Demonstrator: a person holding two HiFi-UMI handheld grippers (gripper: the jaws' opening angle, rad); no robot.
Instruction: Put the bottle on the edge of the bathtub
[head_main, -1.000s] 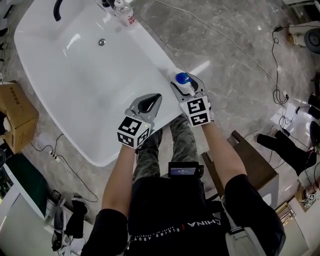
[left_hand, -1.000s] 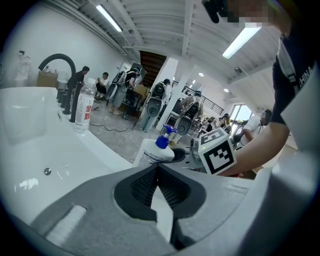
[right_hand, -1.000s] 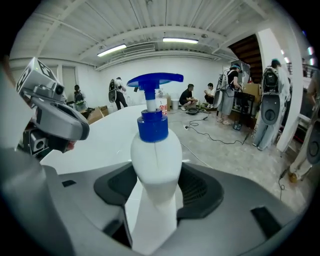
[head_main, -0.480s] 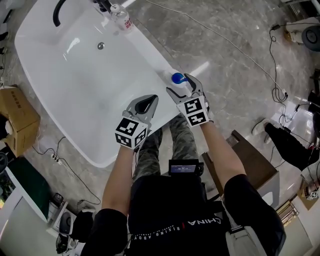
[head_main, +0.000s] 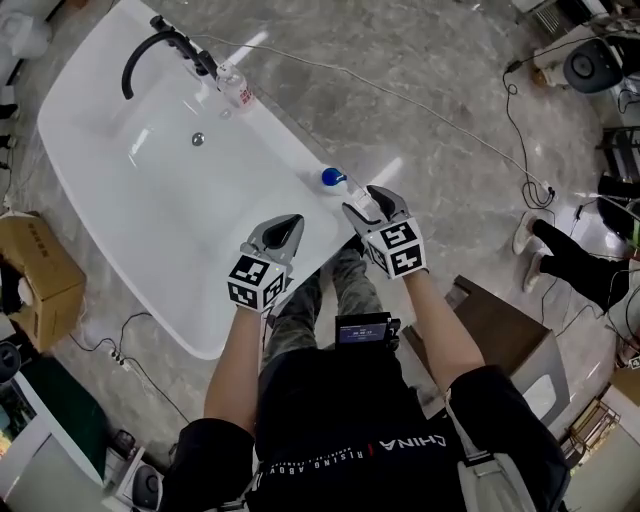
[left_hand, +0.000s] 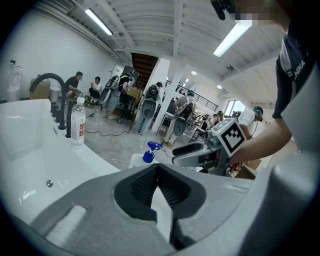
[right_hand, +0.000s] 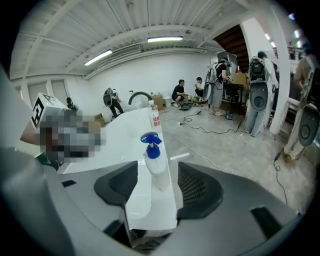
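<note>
Now the tub (head_main: 150, 230) bears the bottle (head_main: 335, 180) upright on its near edge. The right gripper (head_main: 368, 205), around the bottle a second ago, sits drawn back just behind it. Its jaws are apart with nothing between them and have just been closing. The left gripper (head_main: 282, 232) has its jaws together, empty.

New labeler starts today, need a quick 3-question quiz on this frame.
1. True or false: the spray bottle stands upright on the bathtub rim.
2. Which gripper is shut? A) left gripper B) right gripper C) both
3. What stands beside the faucet?

Key:
1. True.
2. A. The right gripper's jaws are apart and clear of the spray bottle. They have just been closing partway.
3. A clear water bottle with a red label.
</note>
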